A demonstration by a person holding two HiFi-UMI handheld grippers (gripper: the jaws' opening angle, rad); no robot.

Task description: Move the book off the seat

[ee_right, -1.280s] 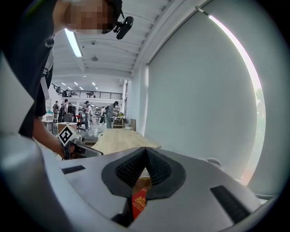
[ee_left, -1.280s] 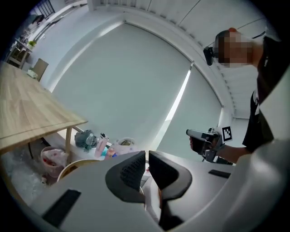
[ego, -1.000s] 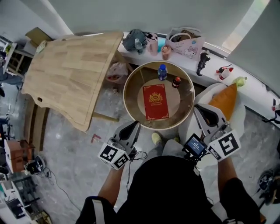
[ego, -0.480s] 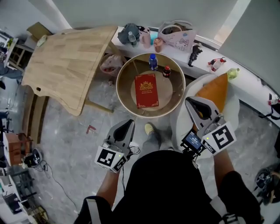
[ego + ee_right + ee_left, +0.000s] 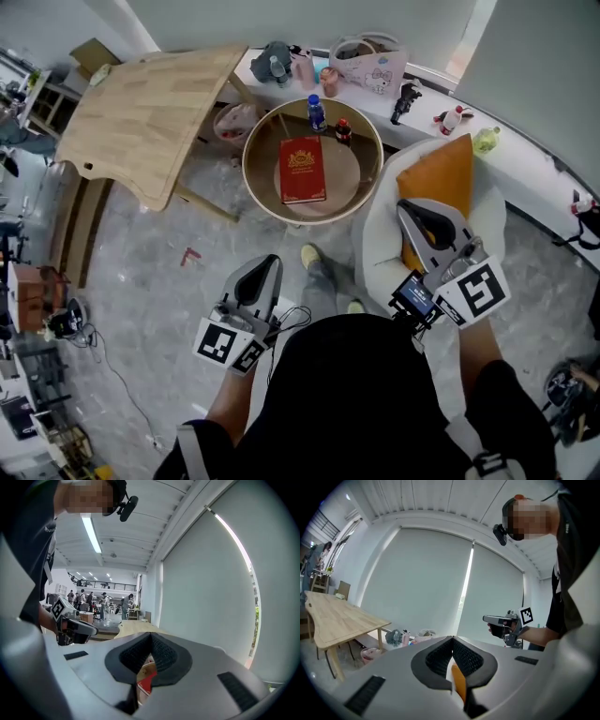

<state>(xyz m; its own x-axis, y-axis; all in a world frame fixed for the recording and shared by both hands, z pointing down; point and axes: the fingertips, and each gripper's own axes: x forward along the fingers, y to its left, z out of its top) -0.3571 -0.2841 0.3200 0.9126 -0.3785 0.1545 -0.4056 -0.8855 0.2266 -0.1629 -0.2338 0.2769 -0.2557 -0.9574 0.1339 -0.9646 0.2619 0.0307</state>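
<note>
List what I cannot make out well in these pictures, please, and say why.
- Book: the cover print is too small in the head view. In the right gripper view only a red sliver shows below the shut jaws.
- Chair: in the head view the seat is mostly covered by the cushion and the right gripper.
- Bottles: labels too small, head view.
- People far back: too small, right gripper view.

Book [image 5: 302,170] is deep red with a gold emblem and thin gold border. Round worktop [image 5: 246,166] is brown inside with a cream rim. Cushion [image 5: 441,183] is orange and the seat [image 5: 377,251] is white. Left gripper [image 5: 265,262] and right gripper [image 5: 412,208] are both light grey with black pads and black-and-white square markers. Floor [image 5: 150,281] is mottled grey.
</note>
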